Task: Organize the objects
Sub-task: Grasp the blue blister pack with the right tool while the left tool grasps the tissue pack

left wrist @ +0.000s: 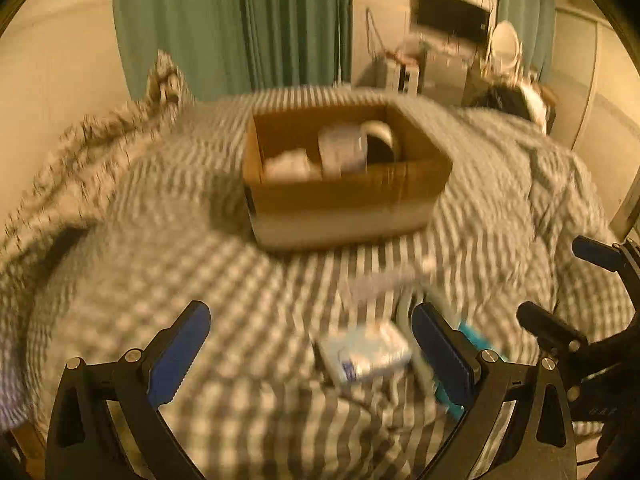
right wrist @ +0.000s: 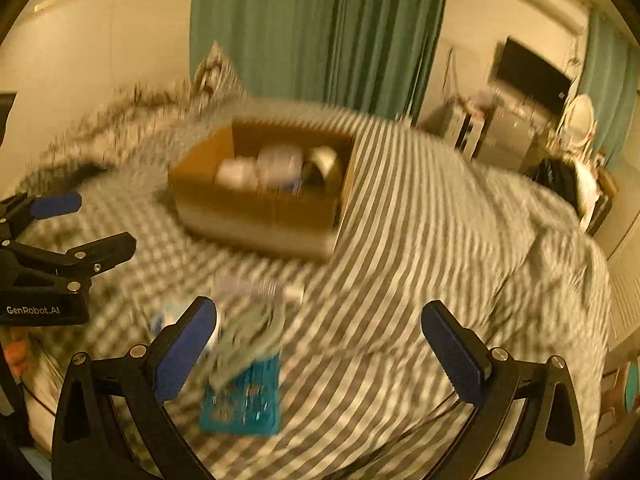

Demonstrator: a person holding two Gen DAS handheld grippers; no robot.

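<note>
From your left wrist view, your left gripper is spread wide and holds nothing, hovering above the striped bedcover with a small white packet lying between its fingers but nearer the right one. The cardboard box sits farther up the bed, already holding a few pale items and something dark and rounded, too blurred to name. The danger here is the soft, rumpled cover: if you close on the packet at an angle, you could pinch fabric along with it, or nudge it against the teal item half hidden behind your right-hand finger. This view also shows your right gripper just beside the left at the right edge, so the two tools could collide if both reach in at once. From your right wrist view, your right gripper is equally wide open and empty, and here the teal packet shows in full, lying flat near the left finger with a crumpled greyish item overlapping its upper end, something the left view barely reveals. A clear, bottle-like shape lies beyond, and it could roll toward the box if bumped.
</note>
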